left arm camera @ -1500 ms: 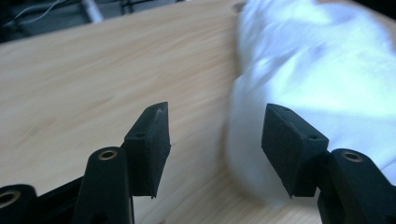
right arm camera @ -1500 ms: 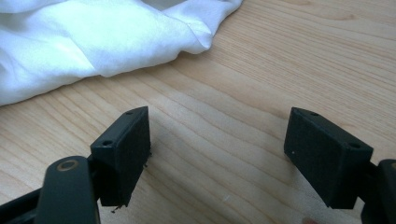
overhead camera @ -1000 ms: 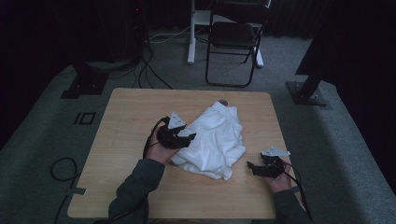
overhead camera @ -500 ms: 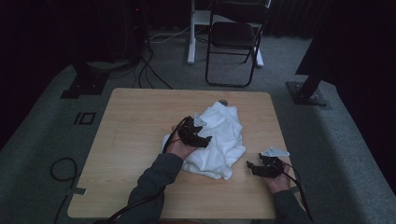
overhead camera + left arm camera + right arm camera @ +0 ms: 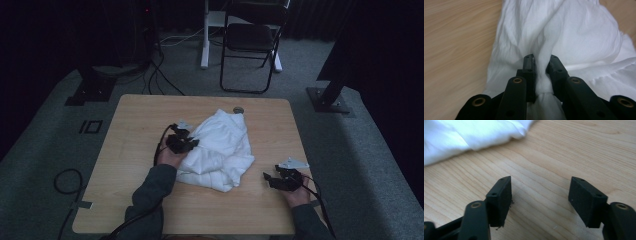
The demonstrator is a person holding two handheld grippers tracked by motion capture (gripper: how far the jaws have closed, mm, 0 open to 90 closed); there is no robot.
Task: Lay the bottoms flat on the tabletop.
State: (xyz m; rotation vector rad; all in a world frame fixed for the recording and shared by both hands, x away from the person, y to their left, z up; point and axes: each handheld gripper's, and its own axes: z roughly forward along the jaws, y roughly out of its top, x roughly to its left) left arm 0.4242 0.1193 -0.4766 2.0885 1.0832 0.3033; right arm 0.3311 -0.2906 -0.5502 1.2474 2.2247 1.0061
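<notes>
At the lower right of the high view, the right tongs rest on the worktop, just short of the white cloth; their jaws stand apart with bare wood between them and have just been closing a little. Left of centre, the left tongs lie on the near left edge of that cloth, and their jaws have just been closing and now pinch a bunched fold of it. The crumpled cloth lies at the middle of the worktop, and beyond its far edge stands a folding chair at the top of the frame.
</notes>
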